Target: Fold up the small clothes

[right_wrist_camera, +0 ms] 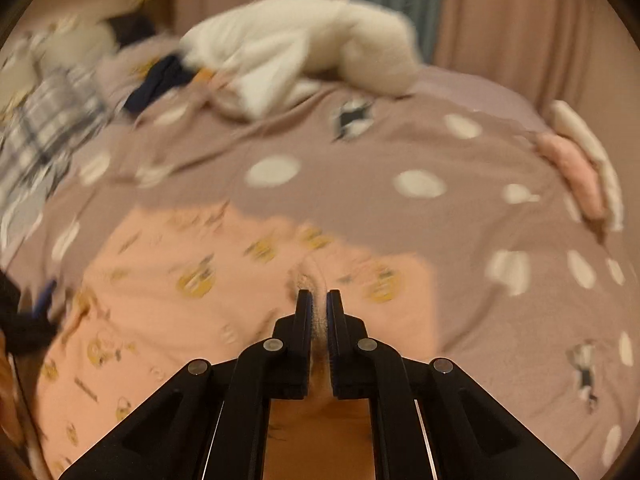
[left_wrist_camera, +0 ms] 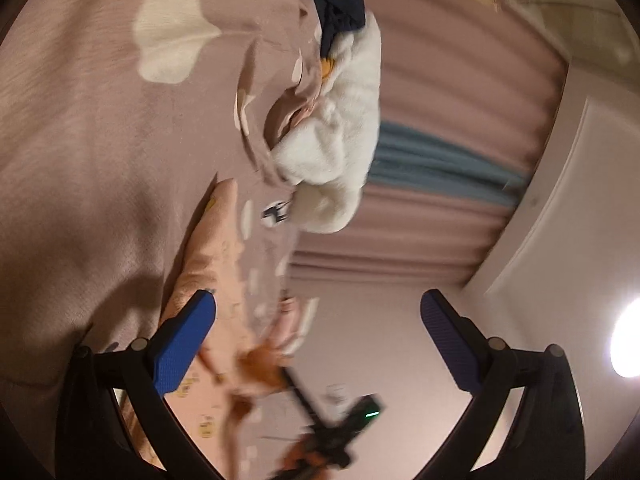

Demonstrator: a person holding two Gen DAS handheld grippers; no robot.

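A pink garment printed with small yellow figures lies spread on the mauve spotted bed cover. My right gripper is shut on a raised fold of this garment, and pink cloth shows in the narrow gap between its fingers. In the left wrist view, which is rolled sideways, the pink garment runs under my left gripper. That gripper stands open, its blue pads wide apart with nothing pressed between them. The right gripper shows blurred low in that view, with pink cloth at its tip.
A white fluffy garment and a navy piece lie at the far side of the bed, with a plaid cloth at the left. Pink and white folded pieces sit at the right edge. Curtains hang behind. A bright lamp glares.
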